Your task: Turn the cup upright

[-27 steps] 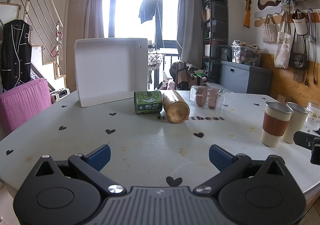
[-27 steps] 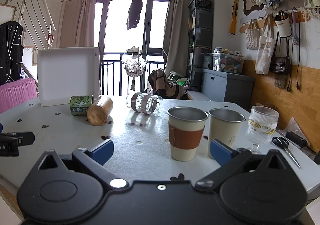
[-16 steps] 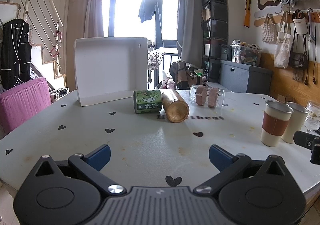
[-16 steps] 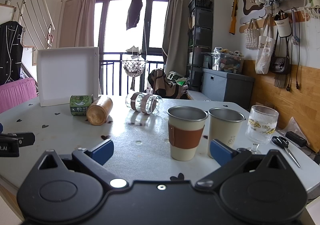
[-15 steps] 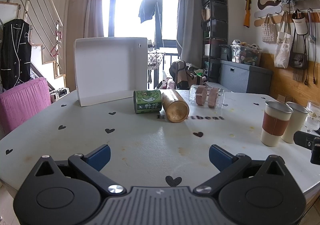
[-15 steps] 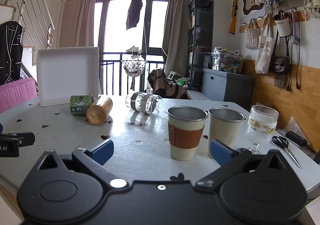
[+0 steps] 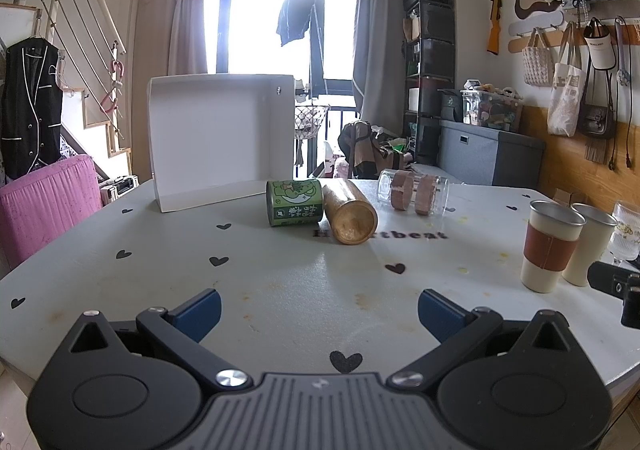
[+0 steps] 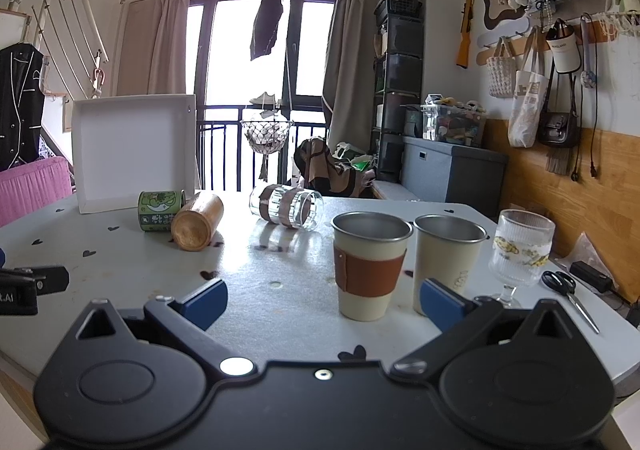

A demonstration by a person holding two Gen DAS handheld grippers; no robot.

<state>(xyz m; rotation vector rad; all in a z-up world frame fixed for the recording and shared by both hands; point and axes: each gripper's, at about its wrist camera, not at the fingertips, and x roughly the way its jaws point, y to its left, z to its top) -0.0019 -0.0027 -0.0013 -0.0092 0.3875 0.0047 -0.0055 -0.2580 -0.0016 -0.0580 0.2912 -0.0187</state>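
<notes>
Three cups lie on their sides on the white table (image 7: 280, 290), all in front of the upright white tray (image 7: 220, 138): the green printed cup (image 7: 295, 202) nearest it, the wooden cup (image 7: 350, 210) touching the green one's right side, and the clear glass cup with cork bands (image 7: 414, 192) apart, further right. Well right of the tray stand the sleeved metal cup (image 8: 370, 264), a plain metal cup (image 8: 446, 256) and a stemmed glass (image 8: 520, 250), all upright. The left gripper (image 7: 318, 312) and right gripper (image 8: 322, 300) hover spread wide, holding nothing.

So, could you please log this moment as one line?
left tongs: open | right tongs: open | green cup, wooden cup, glass cup: lying down
</notes>
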